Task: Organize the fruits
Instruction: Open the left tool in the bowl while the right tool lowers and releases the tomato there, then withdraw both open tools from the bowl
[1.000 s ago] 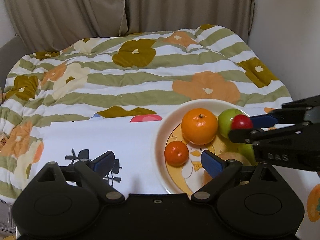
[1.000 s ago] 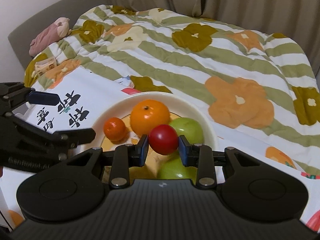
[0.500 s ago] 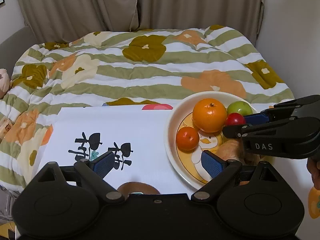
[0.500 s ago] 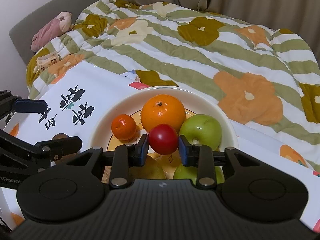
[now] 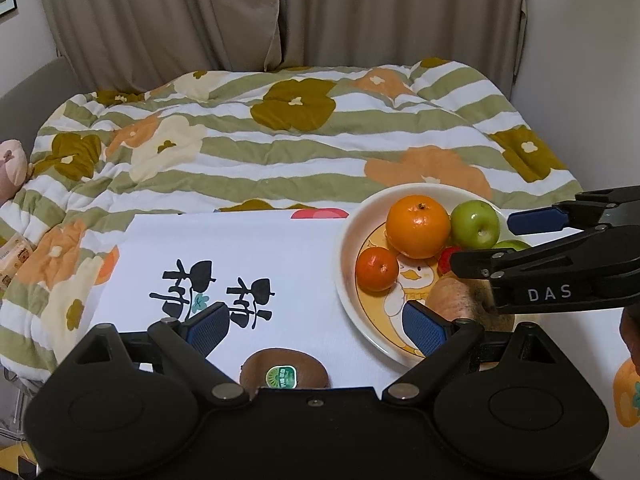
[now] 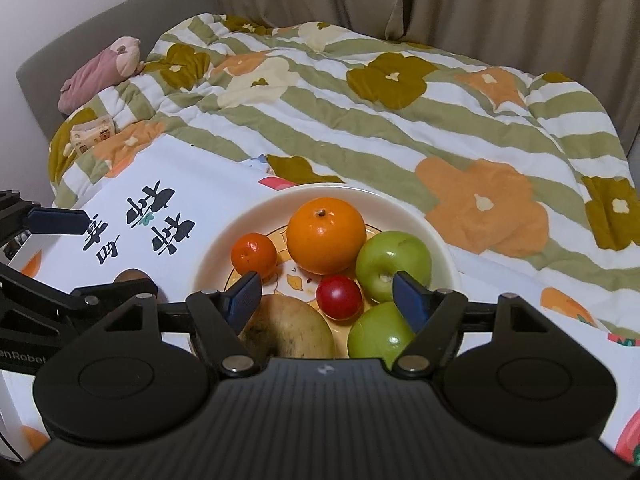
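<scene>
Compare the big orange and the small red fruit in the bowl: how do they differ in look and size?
The big orange is clearly larger than the small red fruit. The orange is bright orange with a dark stem spot on top; the red fruit is deep red, smooth and glossy. The orange lies toward the far side of the bowl; the red fruit lies nearer, between the open fingers of the right gripper. Both are round and rest in the bowl, ungripped.

Black gripper bodies, blue-padded fingers [image 5: 424,326], silver screws, white "DAS" lettering
</scene>
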A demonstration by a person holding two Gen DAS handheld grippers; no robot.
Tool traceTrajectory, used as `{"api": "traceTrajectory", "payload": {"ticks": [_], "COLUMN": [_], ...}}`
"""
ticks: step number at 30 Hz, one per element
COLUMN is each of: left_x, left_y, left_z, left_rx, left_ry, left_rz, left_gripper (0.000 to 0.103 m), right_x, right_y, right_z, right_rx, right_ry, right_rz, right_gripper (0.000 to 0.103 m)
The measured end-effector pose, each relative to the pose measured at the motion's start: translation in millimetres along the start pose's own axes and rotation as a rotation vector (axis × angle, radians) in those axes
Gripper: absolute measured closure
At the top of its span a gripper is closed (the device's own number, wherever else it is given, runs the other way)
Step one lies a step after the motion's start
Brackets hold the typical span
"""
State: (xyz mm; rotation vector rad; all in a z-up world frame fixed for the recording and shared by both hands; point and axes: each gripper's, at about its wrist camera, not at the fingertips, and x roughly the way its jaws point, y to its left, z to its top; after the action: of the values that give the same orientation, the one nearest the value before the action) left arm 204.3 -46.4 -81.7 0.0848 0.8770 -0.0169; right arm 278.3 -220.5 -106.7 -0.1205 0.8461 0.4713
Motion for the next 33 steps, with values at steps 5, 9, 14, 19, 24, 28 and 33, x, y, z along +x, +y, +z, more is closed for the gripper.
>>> {"api": "traceTrajectory", "payload": {"ticks": [5, 9, 14, 19, 24, 28, 33], "left_x": [-12, -24, -46, -68, -83, -91, -93], "left_y": [1, 2, 3, 3, 7, 13, 16], "left_z": [-3, -6, -14, -27, -41, -50, -60], "left_rx": [-0.003, -0.005, -0.017, -0.005, 0.022, 0.04, 0.082], "left_ry": [-0.023, -0.046, -0.088, -0.154, -0.19, -0.2, -0.205], "left_rz": [0.001, 0.007, 0.014, 0.046, 0.017, -0.041, -0.115], "left_gripper": [0.007, 0.007, 0.007, 0.002, 0.001, 0.001, 0.001], "right_x": [-16, -31, -54, -76, -96, -112, -128], "right_y": [2, 5, 8, 13, 15, 18, 26], "right_z": [-2, -4, -10, -20, -34, -49, -72], "right_rx": [-0.004, -0.002, 0.018, 0.034, 0.088, 0.145, 0.215], "right_ry": [-0.025, -0.049, -0.083, -0.112, -0.114, -0.117, -0.107], "right_rz": [-0.022, -0.032, -0.054, -0.083, -0.117, -0.159, -0.227], "right_gripper": [0.015, 0.014, 0.003, 0.0, 0.0, 0.0, 0.0]}}
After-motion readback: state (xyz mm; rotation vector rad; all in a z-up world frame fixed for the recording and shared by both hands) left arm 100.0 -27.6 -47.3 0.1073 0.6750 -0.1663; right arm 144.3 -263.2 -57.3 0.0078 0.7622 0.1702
